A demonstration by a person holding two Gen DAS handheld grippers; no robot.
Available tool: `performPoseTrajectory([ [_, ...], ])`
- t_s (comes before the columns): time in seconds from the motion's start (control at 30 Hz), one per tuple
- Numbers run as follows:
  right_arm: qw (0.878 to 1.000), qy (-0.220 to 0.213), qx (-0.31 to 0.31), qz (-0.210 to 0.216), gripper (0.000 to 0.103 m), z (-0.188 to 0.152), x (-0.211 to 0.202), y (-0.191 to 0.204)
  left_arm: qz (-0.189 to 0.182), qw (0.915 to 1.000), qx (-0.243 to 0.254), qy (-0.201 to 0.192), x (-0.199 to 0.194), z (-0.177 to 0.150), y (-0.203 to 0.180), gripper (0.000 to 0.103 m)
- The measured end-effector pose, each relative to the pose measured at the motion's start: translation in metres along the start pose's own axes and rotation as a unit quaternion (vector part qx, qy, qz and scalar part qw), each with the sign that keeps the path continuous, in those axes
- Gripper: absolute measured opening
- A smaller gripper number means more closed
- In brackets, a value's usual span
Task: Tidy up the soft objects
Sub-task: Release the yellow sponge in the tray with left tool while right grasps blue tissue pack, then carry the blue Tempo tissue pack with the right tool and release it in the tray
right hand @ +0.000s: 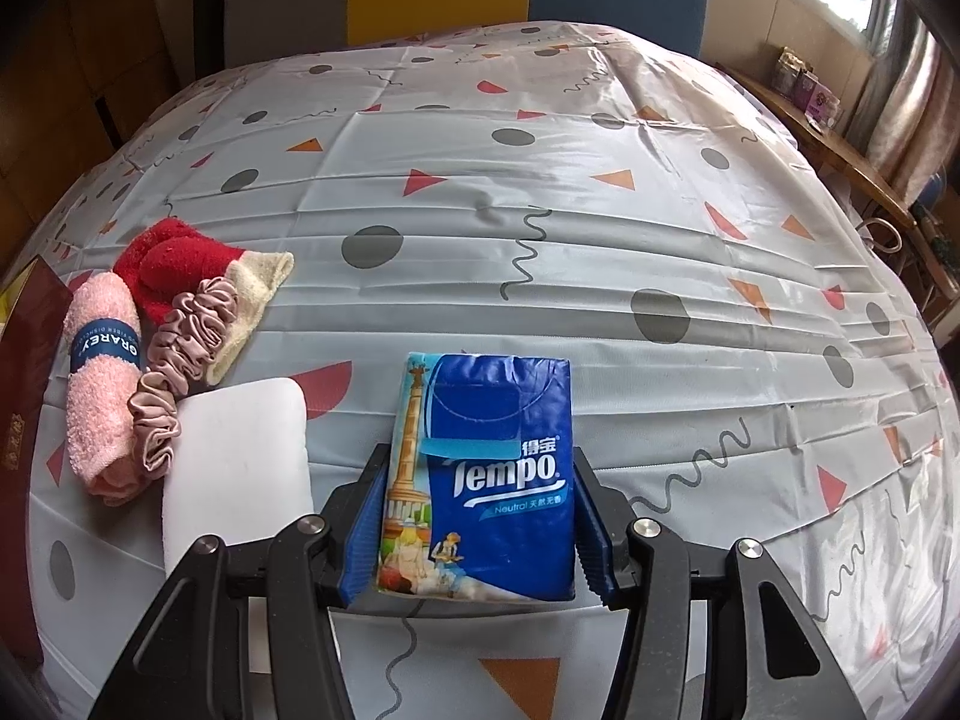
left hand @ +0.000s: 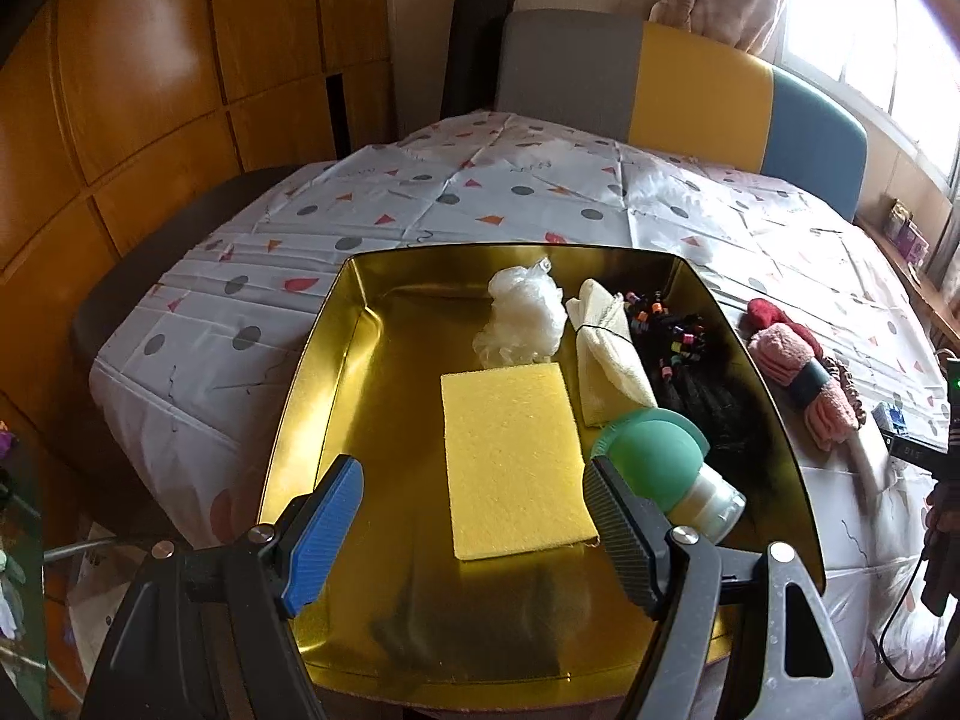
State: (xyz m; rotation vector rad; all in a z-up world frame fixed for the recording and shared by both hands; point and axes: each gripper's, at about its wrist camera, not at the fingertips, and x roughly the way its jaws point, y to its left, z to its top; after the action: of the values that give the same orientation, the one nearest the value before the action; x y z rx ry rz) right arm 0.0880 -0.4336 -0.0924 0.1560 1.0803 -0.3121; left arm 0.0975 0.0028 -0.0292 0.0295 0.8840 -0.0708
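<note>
Blue Tempo tissue pack (right hand: pixel 480 474) sits pinched in the right hand-held gripper (right hand: pixel 477 516) above the surface (right hand: pixel 600 228); the left hand-held gripper (left hand: pixel 474 516) hangs spread and empty over the gold metal tray (left hand: pixel 336 396).

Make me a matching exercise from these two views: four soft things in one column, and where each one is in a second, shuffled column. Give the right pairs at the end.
Things
1. yellow sponge
2. tissue pack
3. pink rolled towel
4. clear plastic bag

Places
A. on the tablecloth beside the ruffled hair tie
B. flat in the middle of the gold tray
C. between the fingers of the right tool
D. crumpled near the far wall of the gold tray

Pairs: 1-B, 2-C, 3-A, 4-D
</note>
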Motion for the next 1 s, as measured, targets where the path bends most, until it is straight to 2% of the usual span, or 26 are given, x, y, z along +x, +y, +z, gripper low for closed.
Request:
performPoseTrajectory([
  [0.37,1.000,-0.003,-0.002,-0.005,0.055,-0.001,0.000,0.003,-0.003,1.0000,0.005,0.007,-0.004,-0.012,-0.009,0.077],
  [0.77,1.000,-0.008,-0.006,-0.010,0.054,-0.003,-0.002,0.004,-0.007,1.0000,-0.003,-0.002,-0.012,-0.013,-0.005,0.077],
  [0.93,1.000,-0.011,-0.011,-0.013,0.054,-0.003,-0.002,0.005,-0.012,0.9996,-0.019,-0.017,-0.022,-0.011,0.004,0.077],
  [1.0,1.000,-0.012,-0.011,-0.013,0.054,-0.003,-0.002,0.004,-0.005,0.9991,-0.026,-0.034,-0.031,-0.009,0.008,0.077],
])
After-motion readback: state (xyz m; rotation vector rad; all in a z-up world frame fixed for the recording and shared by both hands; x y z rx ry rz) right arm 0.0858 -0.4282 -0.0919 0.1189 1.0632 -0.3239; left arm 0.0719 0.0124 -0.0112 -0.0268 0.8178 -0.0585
